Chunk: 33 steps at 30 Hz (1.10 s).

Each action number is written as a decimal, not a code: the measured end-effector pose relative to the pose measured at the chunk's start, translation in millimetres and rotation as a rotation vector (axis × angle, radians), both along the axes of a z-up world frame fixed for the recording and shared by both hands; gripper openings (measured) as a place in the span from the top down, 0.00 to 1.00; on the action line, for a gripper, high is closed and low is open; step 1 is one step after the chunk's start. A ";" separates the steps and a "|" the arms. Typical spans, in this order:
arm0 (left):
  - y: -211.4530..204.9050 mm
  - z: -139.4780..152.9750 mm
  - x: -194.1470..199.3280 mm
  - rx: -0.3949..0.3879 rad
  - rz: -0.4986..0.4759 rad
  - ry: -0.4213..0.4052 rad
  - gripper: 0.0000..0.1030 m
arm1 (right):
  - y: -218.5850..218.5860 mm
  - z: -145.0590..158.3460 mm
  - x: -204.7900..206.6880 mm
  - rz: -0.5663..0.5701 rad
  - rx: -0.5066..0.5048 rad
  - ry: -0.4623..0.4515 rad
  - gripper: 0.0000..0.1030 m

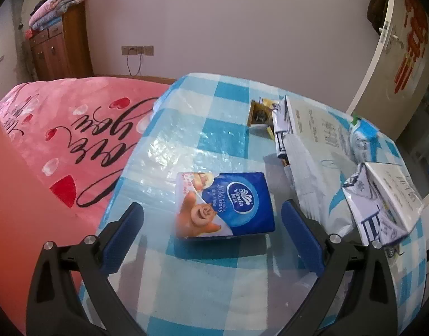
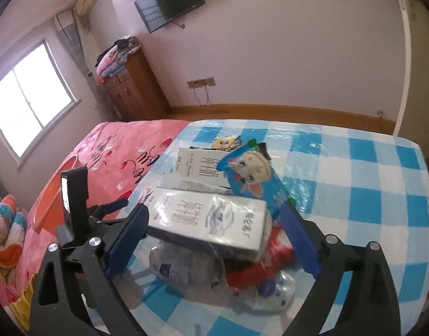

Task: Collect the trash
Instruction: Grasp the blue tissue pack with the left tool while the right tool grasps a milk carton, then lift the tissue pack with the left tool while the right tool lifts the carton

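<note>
Trash on the blue-and-white checked plastic-covered table (image 1: 186,140) is at the reach-in stage, I judge; nothing is gripped yet; the left tongs (image 1: 211,218) stand spread around a blue soft tissue pack with an orange cartoon figure (image 1: 224,204), pads clear of its sides; its long axis runs left to right, roughly across the gap, printed face up; the right tongs (image 2: 214,224) are likewise spread about a white rectangular milk carton (image 2: 209,221), tilted atop a crumpled wrapper heap, long axis left to right; whether pads touch it I cannot tell; next, each should close squarely on its item and lift.
</note>
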State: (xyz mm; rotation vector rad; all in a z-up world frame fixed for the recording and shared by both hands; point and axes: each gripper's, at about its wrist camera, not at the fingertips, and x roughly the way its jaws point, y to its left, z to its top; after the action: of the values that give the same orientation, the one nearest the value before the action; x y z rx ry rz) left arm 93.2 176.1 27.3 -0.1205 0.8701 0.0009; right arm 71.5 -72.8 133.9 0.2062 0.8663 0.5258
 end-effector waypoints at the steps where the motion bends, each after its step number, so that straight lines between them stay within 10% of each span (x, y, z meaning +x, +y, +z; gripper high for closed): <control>1: 0.0 -1.4 1.6 0.000 0.000 0.004 0.04 | 2.6 -0.4 3.4 -0.004 -0.003 0.005 0.09; 5: -1.4 -5.5 6.7 -0.038 -0.017 0.027 0.28 | 10.6 -12.1 20.0 -0.025 -0.038 0.034 0.09; 33: -37.9 -4.6 -112.6 -0.067 -0.173 0.082 0.32 | -24.3 -56.2 -120.6 0.000 0.005 0.166 0.09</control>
State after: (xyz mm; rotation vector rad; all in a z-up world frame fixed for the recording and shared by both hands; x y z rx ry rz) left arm -19.4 138.2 22.7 -0.1078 0.9605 -0.1859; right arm -49.1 -97.1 77.7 0.2567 1.0263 0.5164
